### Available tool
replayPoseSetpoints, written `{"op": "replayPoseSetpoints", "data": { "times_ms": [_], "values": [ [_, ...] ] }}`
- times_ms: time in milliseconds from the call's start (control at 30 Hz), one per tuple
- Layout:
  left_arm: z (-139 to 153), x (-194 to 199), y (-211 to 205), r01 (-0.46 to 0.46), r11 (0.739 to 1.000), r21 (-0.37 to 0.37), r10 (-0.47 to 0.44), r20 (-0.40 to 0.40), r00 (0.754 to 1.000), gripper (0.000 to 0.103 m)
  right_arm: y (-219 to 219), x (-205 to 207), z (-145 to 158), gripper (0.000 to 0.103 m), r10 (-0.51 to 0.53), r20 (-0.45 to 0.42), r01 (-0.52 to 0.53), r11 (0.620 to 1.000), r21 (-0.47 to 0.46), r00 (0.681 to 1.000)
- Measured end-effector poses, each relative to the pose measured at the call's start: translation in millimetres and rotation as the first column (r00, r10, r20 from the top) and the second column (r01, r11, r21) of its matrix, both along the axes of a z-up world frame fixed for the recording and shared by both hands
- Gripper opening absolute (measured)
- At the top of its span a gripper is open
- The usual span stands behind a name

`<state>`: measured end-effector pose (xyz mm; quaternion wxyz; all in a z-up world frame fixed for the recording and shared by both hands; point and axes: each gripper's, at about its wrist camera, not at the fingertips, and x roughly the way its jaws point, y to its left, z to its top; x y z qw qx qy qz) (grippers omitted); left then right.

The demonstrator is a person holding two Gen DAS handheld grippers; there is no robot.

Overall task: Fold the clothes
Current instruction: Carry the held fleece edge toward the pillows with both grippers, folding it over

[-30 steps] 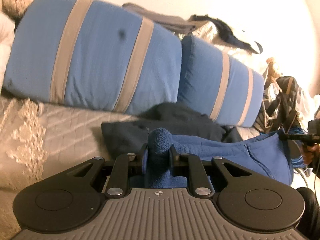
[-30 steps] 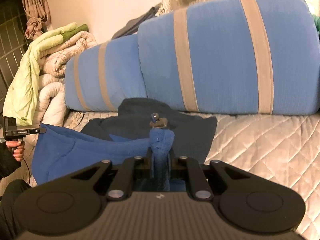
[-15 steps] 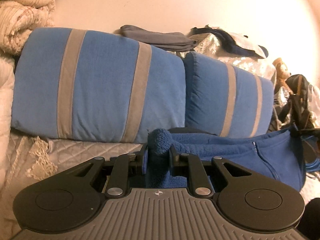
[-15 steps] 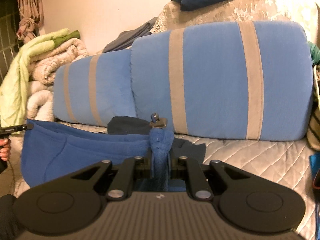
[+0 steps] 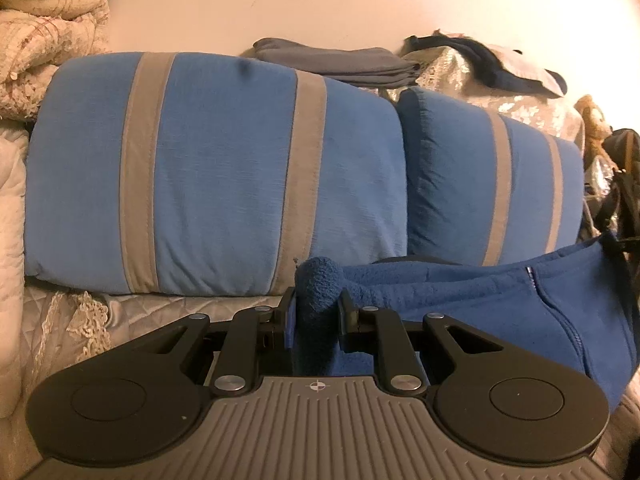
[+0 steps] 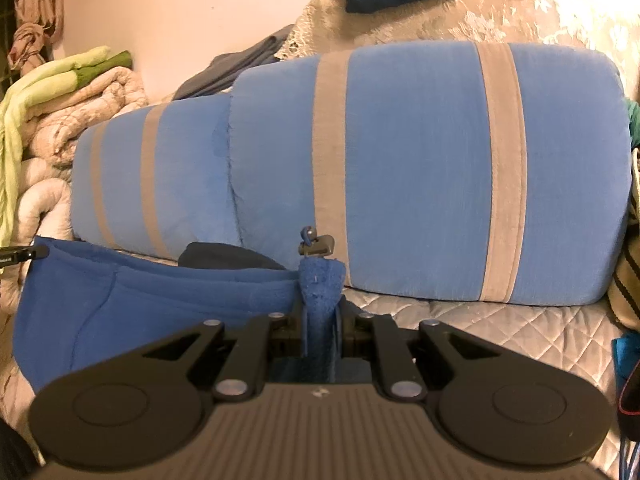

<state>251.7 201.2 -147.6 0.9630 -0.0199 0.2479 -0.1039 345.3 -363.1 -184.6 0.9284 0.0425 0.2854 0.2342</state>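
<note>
Through the left wrist camera I see my left gripper [image 5: 318, 312] clenched on a bunched corner of the blue fleece [image 5: 480, 312]. The fleece is held up off the bed and stretches away toward 3 o'clock, where its far corner rises. A zip seam [image 5: 538, 292] runs down it. At 12 o'clock two blue pillows [image 5: 216, 176] with grey stripes lean side by side. Folded grey clothes [image 5: 336, 60] lie on top behind them, at 12. A quilt [image 5: 60, 320] covers the bed at 9.

Through the right wrist camera my right gripper [image 6: 320, 312] is clamped on the other corner of the fleece [image 6: 140, 304], which spreads toward 9 o'clock. A toggle [image 6: 316, 244] stands just above the pinched cloth. A dark garment [image 6: 224, 258] peeks over the fleece's top edge at 11. The pillows [image 6: 420, 176] fill 12, and stacked blankets [image 6: 80, 104] sit at 10. At 9, the tip of the left gripper [image 6: 18, 256] holds the fleece's far corner.
</note>
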Motion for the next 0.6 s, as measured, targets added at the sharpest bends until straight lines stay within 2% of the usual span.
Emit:
{"op": "replayPoseSetpoints", "data": {
  "times_ms": [167, 600],
  "values": [
    [-1, 20, -3, -0.010, 0.999, 0.039, 0.010, -0.003, 1.000, 0.020, 6, 20, -4, 0.012, -0.021, -0.005, 0.021, 1.000, -0.006, 1.000],
    [-16, 68, -8, -0.074, 0.996, 0.055, 0.075, -0.024, 0.997, 0.020, 18, 59, -13, 0.012, -0.063, -0.002, 0.063, 0.997, -0.047, 0.998]
  ]
}}
